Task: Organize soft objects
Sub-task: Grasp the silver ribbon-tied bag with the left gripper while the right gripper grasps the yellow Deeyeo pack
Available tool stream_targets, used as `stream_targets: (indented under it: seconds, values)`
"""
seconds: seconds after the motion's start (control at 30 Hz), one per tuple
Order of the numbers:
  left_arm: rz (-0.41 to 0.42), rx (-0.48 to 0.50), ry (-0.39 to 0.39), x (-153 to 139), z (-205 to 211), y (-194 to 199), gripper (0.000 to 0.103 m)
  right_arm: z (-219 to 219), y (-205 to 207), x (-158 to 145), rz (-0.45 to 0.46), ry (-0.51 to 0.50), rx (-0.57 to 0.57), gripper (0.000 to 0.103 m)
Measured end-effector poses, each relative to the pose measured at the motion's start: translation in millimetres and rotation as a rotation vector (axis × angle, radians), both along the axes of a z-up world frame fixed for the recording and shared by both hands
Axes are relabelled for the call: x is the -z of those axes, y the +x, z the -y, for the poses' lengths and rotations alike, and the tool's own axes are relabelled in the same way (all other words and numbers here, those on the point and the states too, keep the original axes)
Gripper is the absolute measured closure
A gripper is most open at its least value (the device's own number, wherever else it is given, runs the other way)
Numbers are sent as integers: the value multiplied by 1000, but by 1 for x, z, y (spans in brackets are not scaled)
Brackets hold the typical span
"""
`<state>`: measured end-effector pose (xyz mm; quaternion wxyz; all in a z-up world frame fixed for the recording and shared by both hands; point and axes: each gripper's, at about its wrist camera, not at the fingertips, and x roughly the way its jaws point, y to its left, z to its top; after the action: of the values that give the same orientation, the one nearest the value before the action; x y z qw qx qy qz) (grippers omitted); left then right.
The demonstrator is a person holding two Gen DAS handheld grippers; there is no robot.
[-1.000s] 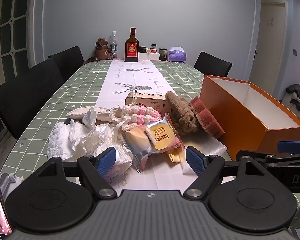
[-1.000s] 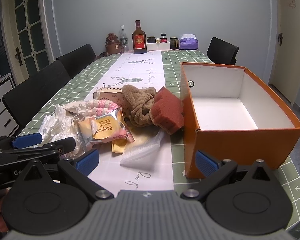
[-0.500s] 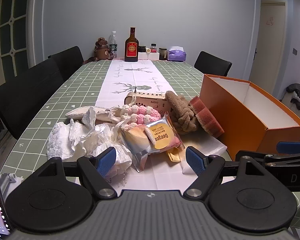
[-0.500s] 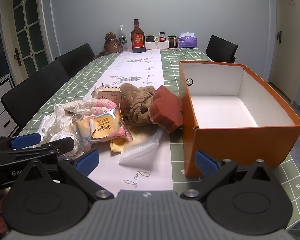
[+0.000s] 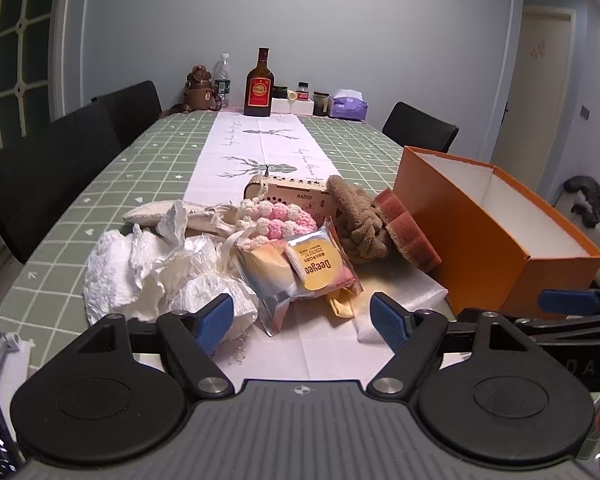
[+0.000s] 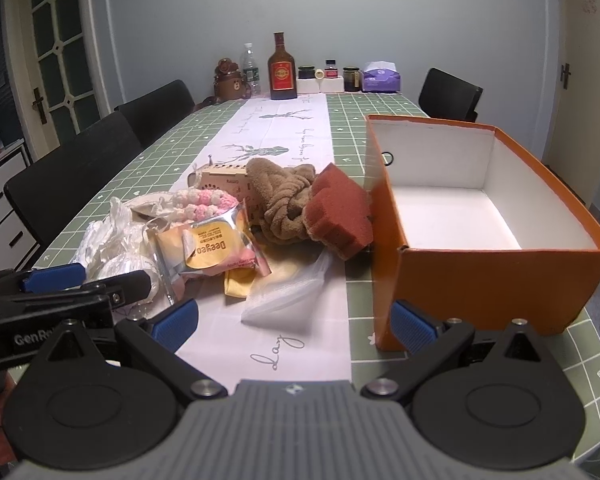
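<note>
Soft pile (image 5: 268, 248) lies just ahead of our left gripper (image 5: 302, 320), jaws closing on nothing; right gripper (image 6: 294, 320) gapes, nearer the box (image 6: 480, 280).

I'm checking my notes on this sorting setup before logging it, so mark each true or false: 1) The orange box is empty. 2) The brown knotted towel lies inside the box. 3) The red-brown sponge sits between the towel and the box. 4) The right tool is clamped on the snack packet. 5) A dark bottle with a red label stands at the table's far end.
1) True: the orange box shows only its bare white floor.
2) False: the brown knotted towel lies on the table outside the box.
3) True: the red-brown sponge sits between them.
4) False: the right tool is open with nothing between its fingers; the snack packet lies on the table.
5) True: the bottle stands there.
</note>
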<state>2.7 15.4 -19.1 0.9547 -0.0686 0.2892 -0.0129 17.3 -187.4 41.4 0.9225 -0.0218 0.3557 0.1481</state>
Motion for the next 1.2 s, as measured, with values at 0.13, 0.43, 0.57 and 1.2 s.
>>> stream_targets:
  seconds: [0.13, 0.43, 0.57, 1.2]
  values:
    - [-18, 2, -54, 5, -12, 0, 25, -9, -2, 5, 14, -7, -60, 3]
    - [-25, -44, -32, 17, -35, 10, 45, -37, 9, 22, 31, -30, -190, 22]
    - [-28, -82, -49, 19, -49, 19, 33, -48, 25, 29, 21, -48, -210, 25]
    - [-211, -141, -103, 33, -72, 78, 30, -99, 85, 61, -145, 40, -306, 48]
